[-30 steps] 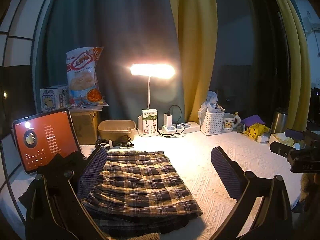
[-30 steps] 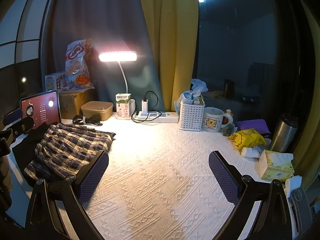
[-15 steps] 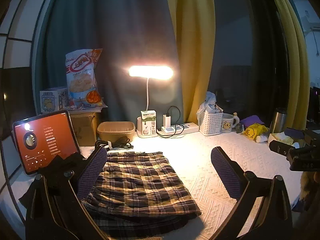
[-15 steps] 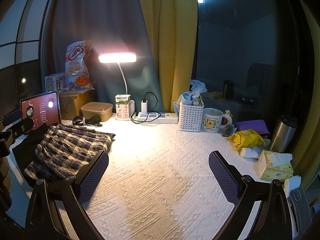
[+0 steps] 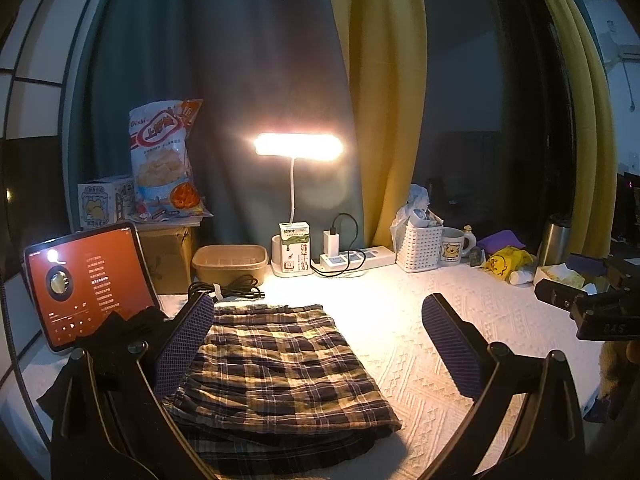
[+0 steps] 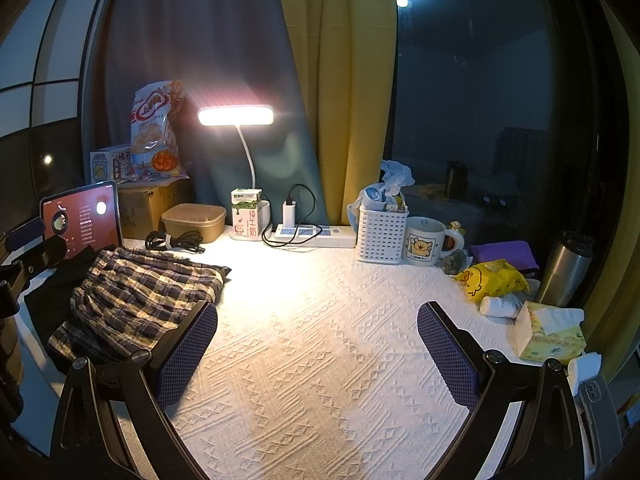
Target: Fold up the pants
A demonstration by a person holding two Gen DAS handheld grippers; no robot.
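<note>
While both claws, left (image 5: 318,344) and right (image 6: 316,348), hang spread and empty above the desk (image 6: 320,320), the folded pants (image 5: 280,368) lie at its left edge; a careless grab could undo the layers or snag the cable (image 5: 226,286).

The pants (image 5: 280,364) are plaid in dark navy, brown and cream. They lie on a white cloth (image 6: 320,344) with a raised diamond pattern. Left of the pants, a tablet (image 5: 86,280) shows a red screen beside a black garment (image 5: 120,336). Behind the pants hang a grey-teal curtain (image 5: 240,80) and a yellow curtain (image 5: 380,92). Both grippers' pads (image 6: 188,352) are dark blue mesh on black frames.
</note>
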